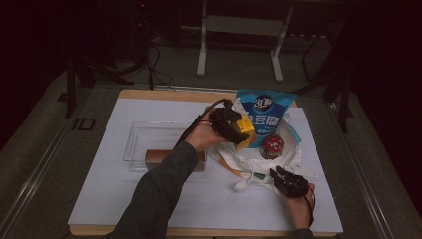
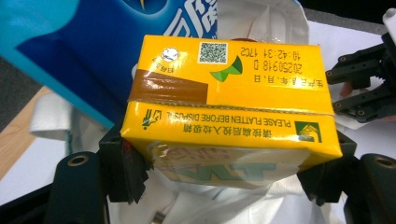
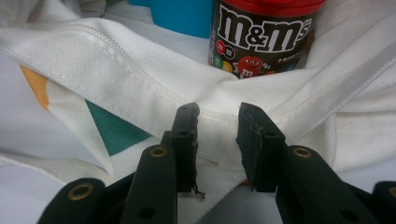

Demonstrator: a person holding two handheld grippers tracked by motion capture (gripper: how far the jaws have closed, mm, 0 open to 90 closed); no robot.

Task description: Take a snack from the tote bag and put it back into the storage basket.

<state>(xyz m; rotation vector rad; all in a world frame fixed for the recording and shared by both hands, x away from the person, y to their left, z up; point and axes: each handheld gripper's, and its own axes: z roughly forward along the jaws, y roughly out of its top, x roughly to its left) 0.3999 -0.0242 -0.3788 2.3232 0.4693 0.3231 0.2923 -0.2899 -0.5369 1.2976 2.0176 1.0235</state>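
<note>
My left gripper is shut on a yellow drink carton and holds it in the air over the white cloth bag. In the left gripper view the carton's two ends sit between the black jaws. A blue pouch stands upright in the bag behind the carton. A red-lidded M&M's can stands in the bag too. My right gripper has the bag's near hem between its jaws, and the cloth pulls taut toward them. In the high view that right gripper rests low at the bag's front right.
A clear plastic tray lies left of the bag on the white sheet, with a brown block at its near edge. The person's left sleeve crosses the sheet's middle. White frame legs stand beyond the table.
</note>
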